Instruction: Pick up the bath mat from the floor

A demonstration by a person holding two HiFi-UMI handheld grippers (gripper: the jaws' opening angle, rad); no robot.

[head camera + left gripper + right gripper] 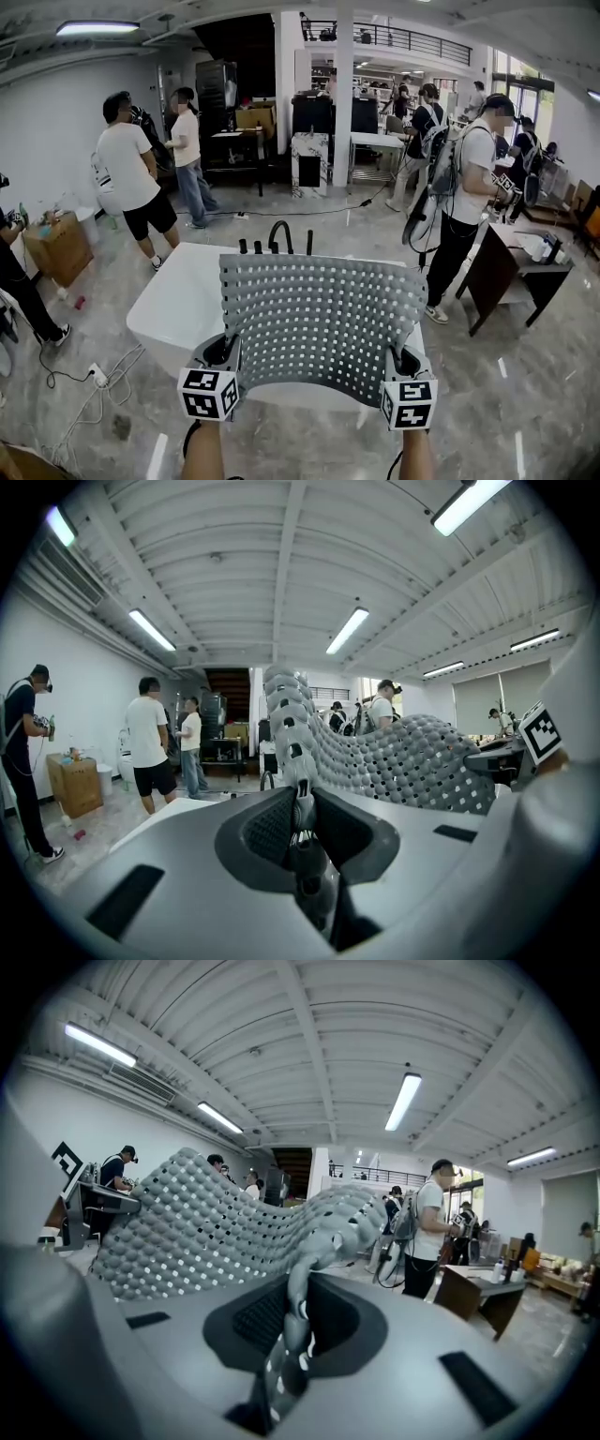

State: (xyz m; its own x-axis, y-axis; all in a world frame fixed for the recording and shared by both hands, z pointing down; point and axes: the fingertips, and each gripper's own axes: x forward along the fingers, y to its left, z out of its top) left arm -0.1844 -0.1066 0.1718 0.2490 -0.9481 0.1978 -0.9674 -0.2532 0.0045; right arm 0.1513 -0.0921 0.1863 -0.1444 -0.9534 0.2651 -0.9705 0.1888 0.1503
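Observation:
A grey perforated bath mat (319, 319) hangs spread out in the air in front of me, above a white bathtub (173, 300). My left gripper (225, 352) is shut on the mat's near left corner, and my right gripper (405, 361) is shut on its near right corner. In the left gripper view the bath mat (394, 757) rises from the left gripper (298, 822) and curves off to the right. In the right gripper view the bath mat (206, 1222) runs up from the right gripper (298, 1307) and sweeps left.
Black taps (279, 236) stand at the tub's far rim. Several people stand around: one in a white shirt (131, 178) at the left, another with a backpack (464, 202) at the right. A dark table (511, 267) is at the right, a cardboard box (56, 246) at the left, and cables (94, 384) lie on the floor.

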